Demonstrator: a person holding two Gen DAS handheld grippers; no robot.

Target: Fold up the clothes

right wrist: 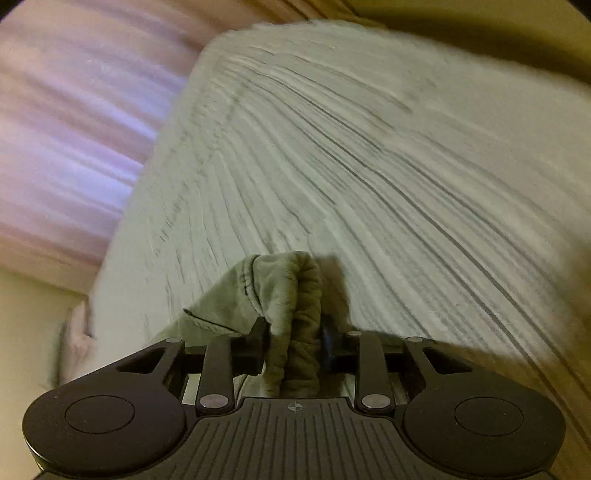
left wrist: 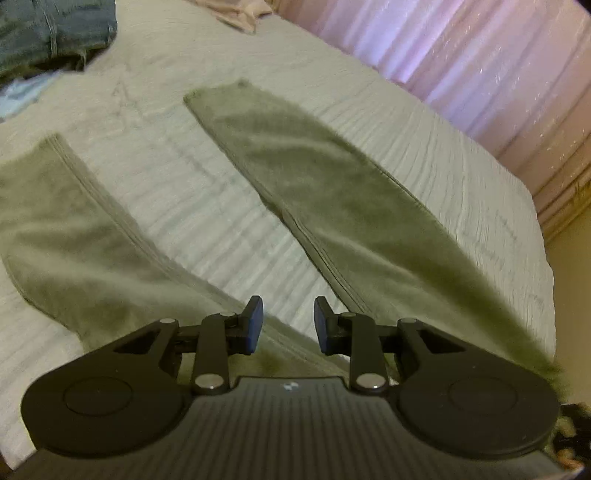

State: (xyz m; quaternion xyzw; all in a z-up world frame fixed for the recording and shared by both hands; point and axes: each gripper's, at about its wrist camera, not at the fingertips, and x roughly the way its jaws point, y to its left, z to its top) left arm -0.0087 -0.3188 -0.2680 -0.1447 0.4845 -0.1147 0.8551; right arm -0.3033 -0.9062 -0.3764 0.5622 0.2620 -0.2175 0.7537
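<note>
Lying across a bed (left wrist: 177,192) under a pale, finely ribbed cover: olive-green trousers (left wrist: 332,192) of soft, fleecy fabric, two long flat legs fanned apart in a V with stitched seams along their edges, one leg to the left (left wrist: 66,229) and one running rightward toward the bed's edge. Hovering over the crotch of that V, the left hand-held gripper (left wrist: 288,325), black, its two blue-padded jaws standing slightly apart with nothing between them. Pinching a bunched, gathered roll of the same green fabric (right wrist: 291,314) between both pads, the right hand-held gripper (right wrist: 293,347), seen only from the right wrist, along with a dark-stitched seam beside the roll and the blurred ribbed cover beyond. Seen only from the left wrist: one folded blue denim garment (left wrist: 55,33) at the far left corner, one pale pink cloth (left wrist: 236,14) at the far edge. Common to both views: a pleated pink-lilac curtain (left wrist: 461,55) beside the bed.
</note>
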